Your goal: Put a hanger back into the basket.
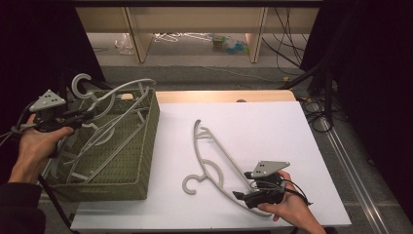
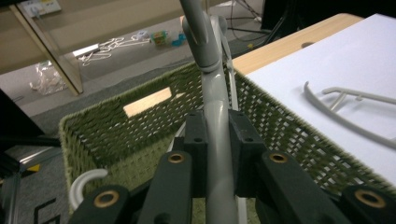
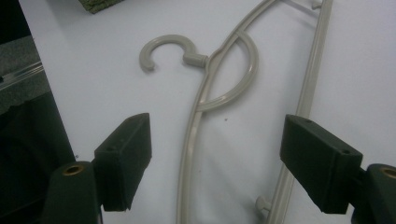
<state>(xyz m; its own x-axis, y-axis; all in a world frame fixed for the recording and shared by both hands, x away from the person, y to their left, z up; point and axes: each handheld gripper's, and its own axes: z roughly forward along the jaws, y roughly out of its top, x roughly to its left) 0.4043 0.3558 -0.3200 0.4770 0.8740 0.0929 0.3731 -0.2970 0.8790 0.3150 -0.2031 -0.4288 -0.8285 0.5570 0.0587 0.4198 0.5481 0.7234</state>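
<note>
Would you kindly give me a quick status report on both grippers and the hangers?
Left gripper shut on a grey hanger over the green basket. Right gripper open, fingers straddling the hanger on the table. Other hangers tangled in basket.

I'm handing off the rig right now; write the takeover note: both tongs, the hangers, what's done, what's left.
Left tongs: shut on a grey hanger, held over the green basket at the table's left.
Right tongs: open, hovering over the hanger on the sheet, gripping nothing.
Basket: more hangers inside.
Done, apparently: one hanger laid flat on the white sheet.
Left, probably: bring the held hanger across to the sheet, then the others.
</note>
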